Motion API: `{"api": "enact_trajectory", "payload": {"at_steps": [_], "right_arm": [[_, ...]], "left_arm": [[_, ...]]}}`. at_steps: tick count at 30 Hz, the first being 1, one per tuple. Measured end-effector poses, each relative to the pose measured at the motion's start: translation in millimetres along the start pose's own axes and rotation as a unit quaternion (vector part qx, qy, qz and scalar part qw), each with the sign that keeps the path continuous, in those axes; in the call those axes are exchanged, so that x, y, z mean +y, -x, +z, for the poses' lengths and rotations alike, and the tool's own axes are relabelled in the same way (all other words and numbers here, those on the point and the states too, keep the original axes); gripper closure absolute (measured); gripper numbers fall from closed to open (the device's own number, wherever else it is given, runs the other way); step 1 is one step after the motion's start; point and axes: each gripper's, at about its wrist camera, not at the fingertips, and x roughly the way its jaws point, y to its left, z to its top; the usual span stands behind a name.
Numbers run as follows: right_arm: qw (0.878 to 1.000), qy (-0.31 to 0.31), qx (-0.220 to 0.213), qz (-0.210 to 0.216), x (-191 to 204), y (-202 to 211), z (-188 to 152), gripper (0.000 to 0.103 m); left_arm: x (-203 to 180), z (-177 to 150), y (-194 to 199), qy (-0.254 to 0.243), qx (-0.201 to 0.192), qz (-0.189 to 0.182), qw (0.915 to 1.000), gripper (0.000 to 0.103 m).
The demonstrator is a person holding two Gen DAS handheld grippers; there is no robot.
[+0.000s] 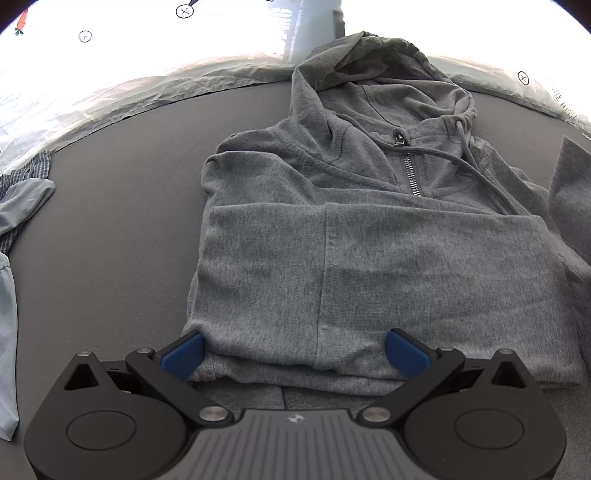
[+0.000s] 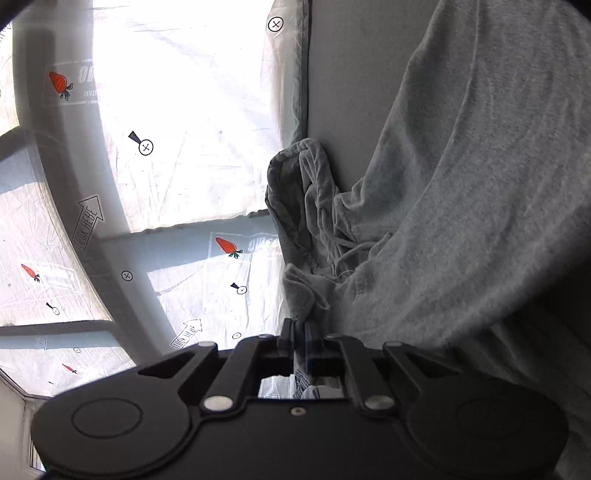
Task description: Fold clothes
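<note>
The left gripper (image 1: 293,356) is held wide open over the near hem of the grey hoodie (image 1: 369,236), gripping nothing. The right gripper (image 2: 299,328) is closed on the hoodie's cloth, which is lifted.

Right wrist view: the white printed sheet (image 2: 192,92) carries an arrow sign (image 2: 88,218) at nine o'clock, lettered "LOOK HERE", the print reversed. A second arrow (image 2: 187,334) at seven o'clock bears the same words. Carrot pictures (image 2: 59,83) stand beside grey lettering too washed out to read. Left wrist view: faint lettering on the sheet (image 1: 565,99) at two o'clock, not legible. Small crossed-circle marks (image 1: 85,36) at eleven o'clock.
</note>
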Motion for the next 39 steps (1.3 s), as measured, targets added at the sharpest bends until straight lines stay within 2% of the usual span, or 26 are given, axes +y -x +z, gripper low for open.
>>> {"api": "enact_trajectory", "payload": {"at_steps": [3,4,6,8,11,13,14,15,17,20,24,27,29,31,35,39], "right_arm": [[0.998,0.007,0.020,-0.057,-4.0,-24.0,-5.6,0.091],[0.996,-0.004,0.028,-0.083,-11.3,-28.0,-5.6,0.083],[0.992,-0.028,0.038,-0.119,-27.6,-29.2,-6.0,0.081],[0.991,-0.039,0.035,-0.126,-38.7,-22.1,-7.5,0.075],[0.992,-0.032,0.017,-0.123,-34.5,-5.7,-5.1,0.068],[0.992,-0.013,-0.004,-0.122,-27.3,8.3,-0.7,0.066],[0.991,0.015,-0.014,-0.136,-17.7,17.1,4.2,0.066],[0.986,0.053,-0.026,-0.155,-7.2,25.0,7.3,0.065],[0.968,0.142,-0.057,-0.200,12.4,42.3,7.7,0.060],[0.925,0.251,-0.103,-0.268,29.9,70.3,1.6,0.057],[0.900,0.281,-0.137,-0.303,25.8,99.6,-1.9,0.053],[0.877,0.303,-0.145,-0.344,15.1,113.6,-4.1,0.053],[0.865,0.318,-0.145,-0.360,11.2,114.2,-5.4,0.054],[0.858,0.330,-0.141,-0.368,9.9,111.0,-6.4,0.053],[0.857,0.337,-0.134,-0.366,9.0,106.9,-6.8,0.048],[0.856,0.341,-0.130,-0.367,8.9,105.4,-8.3,0.047]], "left_arm": [[0.0,-0.5,0.0,0.001,-0.001,-0.001,1.0000,0.000],[0.2,-0.6,0.1,0.001,-0.001,-0.001,1.0000,0.000],[0.7,-0.9,0.3,0.002,-0.002,-0.002,1.0000,0.000],[0.7,-0.9,0.3,0.003,-0.003,-0.002,1.0000,0.000],[1.7,0.2,0.1,0.007,-0.001,-0.003,1.0000,0.000],[2.0,1.9,0.4,0.006,0.002,-0.004,1.0000,0.000],[1.7,3.5,1.3,0.005,0.007,-0.002,1.0000,0.000],[0.8,5.0,3.6,0.005,0.011,0.001,0.9999,0.000],[-0.2,5.9,12.0,0.007,0.006,-0.006,0.9999,0.001],[-3.2,7.0,34.0,0.017,-0.027,-0.051,0.9982,0.004],[-15.0,9.6,54.8,0.022,-0.057,-0.103,0.9928,0.011],[-29.3,9.3,53.4,-0.007,-0.060,-0.120,0.9909,0.011],[-35.8,8.2,48.4,-0.007,-0.056,-0.135,0.9892,0.011],[-37.4,6.0,46.2,0.008,-0.051,-0.161,0.9855,0.011],[-42.1,0.7,55.1,0.006,-0.068,-0.209,0.9755,0.010],[-57.3,-4.0,57.6,-0.032,-0.076,-0.213,0.9736,0.010]]}}
